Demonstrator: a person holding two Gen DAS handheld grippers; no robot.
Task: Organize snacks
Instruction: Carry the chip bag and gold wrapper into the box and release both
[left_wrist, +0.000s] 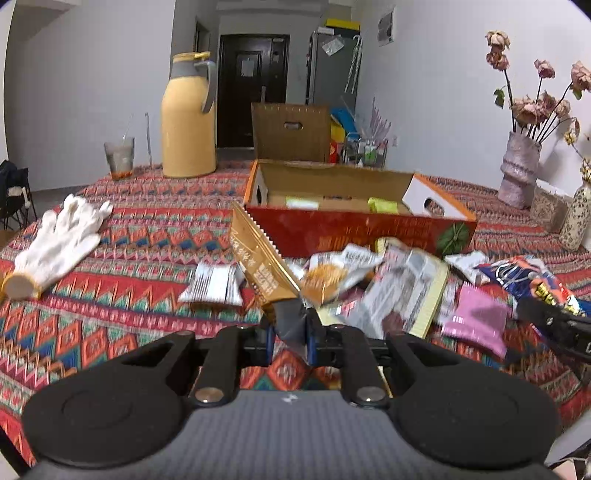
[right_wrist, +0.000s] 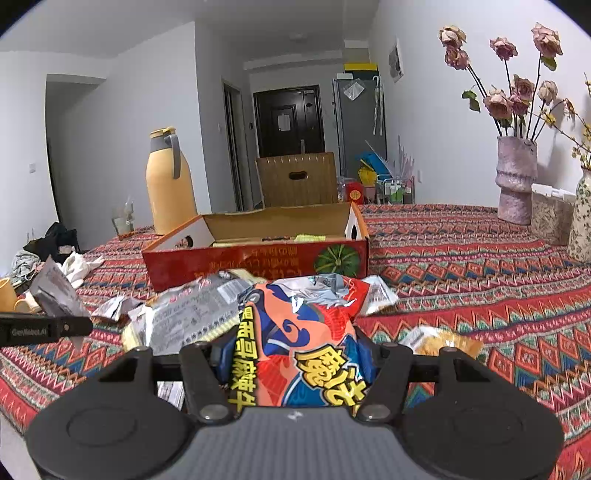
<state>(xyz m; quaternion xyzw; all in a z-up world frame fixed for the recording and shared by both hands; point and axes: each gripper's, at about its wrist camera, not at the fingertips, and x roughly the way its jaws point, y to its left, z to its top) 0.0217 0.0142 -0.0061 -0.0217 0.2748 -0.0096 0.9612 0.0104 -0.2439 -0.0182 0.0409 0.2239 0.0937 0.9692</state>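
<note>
My left gripper (left_wrist: 290, 328) is shut on a gold-brown snack packet (left_wrist: 258, 264) and holds it tilted above the tablecloth, just in front of the open red cardboard box (left_wrist: 358, 229). My right gripper (right_wrist: 295, 365) is shut on a blue and orange snack bag (right_wrist: 299, 339); that bag also shows at the right of the left wrist view (left_wrist: 532, 280). A pile of loose silver and yellow snack packets (left_wrist: 399, 291) lies in front of the box. The box (right_wrist: 255, 258) holds a couple of green-yellow packets (left_wrist: 382, 205).
A yellow thermos jug (left_wrist: 188, 118) and a glass (left_wrist: 119, 157) stand at the back left. White gloves (left_wrist: 62, 236) lie at the left. Vases with dried flowers (right_wrist: 515, 181) stand at the right. A patterned red cloth (right_wrist: 480, 280) covers the table.
</note>
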